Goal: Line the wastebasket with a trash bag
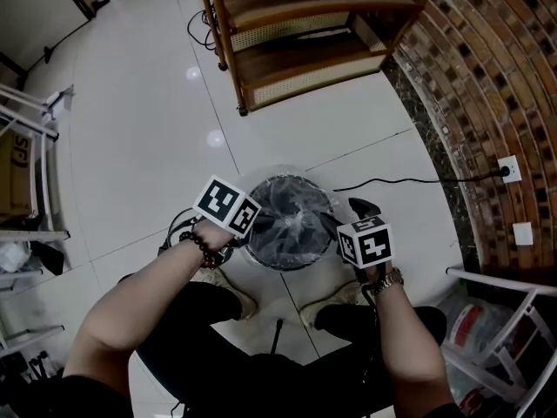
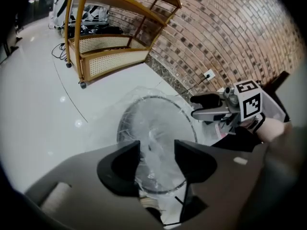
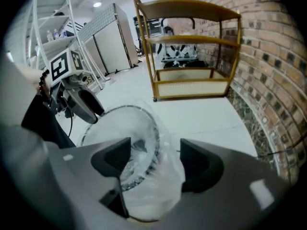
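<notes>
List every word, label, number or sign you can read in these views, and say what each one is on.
"SF" (uncertain): dark print on the cardboard box at the head view's left edge, rotated and cut off by the frame.
Marker cubes: black-and-white square patterns only, no letters.
Red-printed bag at the lower right: too blurred to read.
Trash bag and wastebasket: no print visible.
</notes>
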### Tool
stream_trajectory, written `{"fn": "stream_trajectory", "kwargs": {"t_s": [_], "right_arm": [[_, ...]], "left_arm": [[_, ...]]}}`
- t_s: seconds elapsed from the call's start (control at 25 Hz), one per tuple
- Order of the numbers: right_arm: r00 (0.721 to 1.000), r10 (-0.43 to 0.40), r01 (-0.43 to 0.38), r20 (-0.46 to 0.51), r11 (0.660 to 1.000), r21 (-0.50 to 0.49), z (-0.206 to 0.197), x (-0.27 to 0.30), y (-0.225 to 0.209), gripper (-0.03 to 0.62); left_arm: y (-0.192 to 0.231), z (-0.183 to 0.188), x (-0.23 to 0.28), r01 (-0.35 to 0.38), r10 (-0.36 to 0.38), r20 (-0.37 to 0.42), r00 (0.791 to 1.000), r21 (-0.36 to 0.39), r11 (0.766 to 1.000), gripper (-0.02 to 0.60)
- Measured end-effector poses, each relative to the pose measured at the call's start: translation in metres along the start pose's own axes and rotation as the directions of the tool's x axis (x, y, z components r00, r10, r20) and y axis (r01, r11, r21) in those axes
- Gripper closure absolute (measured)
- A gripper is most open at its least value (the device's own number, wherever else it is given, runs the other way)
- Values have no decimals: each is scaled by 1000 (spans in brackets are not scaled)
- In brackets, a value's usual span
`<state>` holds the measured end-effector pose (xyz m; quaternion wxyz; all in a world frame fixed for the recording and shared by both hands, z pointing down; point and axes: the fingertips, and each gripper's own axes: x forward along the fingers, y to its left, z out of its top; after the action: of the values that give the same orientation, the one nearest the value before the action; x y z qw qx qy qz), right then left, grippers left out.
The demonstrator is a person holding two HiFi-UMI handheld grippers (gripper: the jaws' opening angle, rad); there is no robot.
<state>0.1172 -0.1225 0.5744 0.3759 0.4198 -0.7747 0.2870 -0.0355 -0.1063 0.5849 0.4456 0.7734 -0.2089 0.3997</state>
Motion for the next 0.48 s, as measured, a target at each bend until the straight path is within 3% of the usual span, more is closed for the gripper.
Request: {"fn": "stream_trajectory", "kwargs": {"t_s": [0.24,0.36,0.48], "right_arm": [[1000,6,-6,-1,999,-34,6,-11,4,272],[999,38,-37,19,997,-67,15,-11,28,272],[996,87,-81,33,986,-146,29,-9,60,315]], "left_arm": [[5,-9,-24,14,-12,49,999,-31,999,343],[10,-19,-29,30,-26,61,998,-64,997,337],[14,-16,-40,33,-24,107,994,-80,996,337]]}}
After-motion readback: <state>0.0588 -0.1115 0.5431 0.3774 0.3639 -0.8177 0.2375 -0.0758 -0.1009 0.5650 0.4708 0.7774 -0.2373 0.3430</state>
